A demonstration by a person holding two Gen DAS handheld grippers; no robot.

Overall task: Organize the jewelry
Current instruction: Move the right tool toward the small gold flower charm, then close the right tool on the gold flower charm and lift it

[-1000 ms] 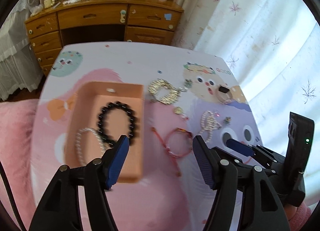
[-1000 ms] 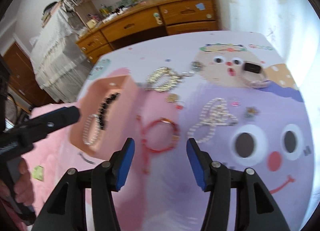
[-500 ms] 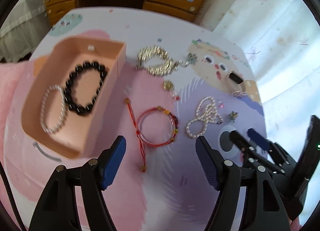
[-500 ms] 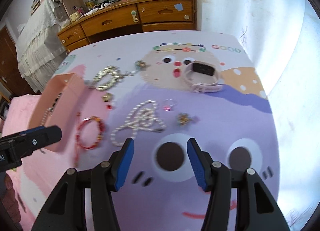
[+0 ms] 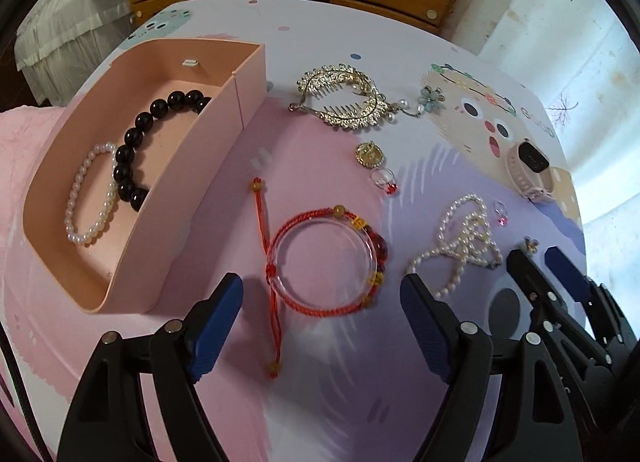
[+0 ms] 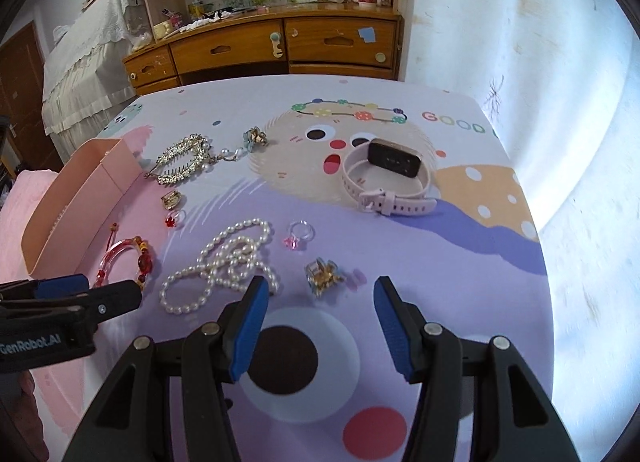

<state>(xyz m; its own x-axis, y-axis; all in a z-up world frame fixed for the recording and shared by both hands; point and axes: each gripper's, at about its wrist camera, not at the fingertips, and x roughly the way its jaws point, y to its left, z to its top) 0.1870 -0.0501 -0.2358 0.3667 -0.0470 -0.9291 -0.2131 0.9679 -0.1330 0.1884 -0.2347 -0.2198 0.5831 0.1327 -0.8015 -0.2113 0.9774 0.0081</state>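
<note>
Left tool, released, has dropped toward the red bracelet at frame centre; right tool hangs released too.

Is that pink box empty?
No. The pink box holds a black bead bracelet and a small pearl bracelet.

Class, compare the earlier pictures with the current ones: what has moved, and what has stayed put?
Only the grippers moved: the left gripper came forward over the red bracelet; the right gripper swung right toward the gold charm. Both stayed open and empty; the jewelry and pink box lie unchanged.
</note>
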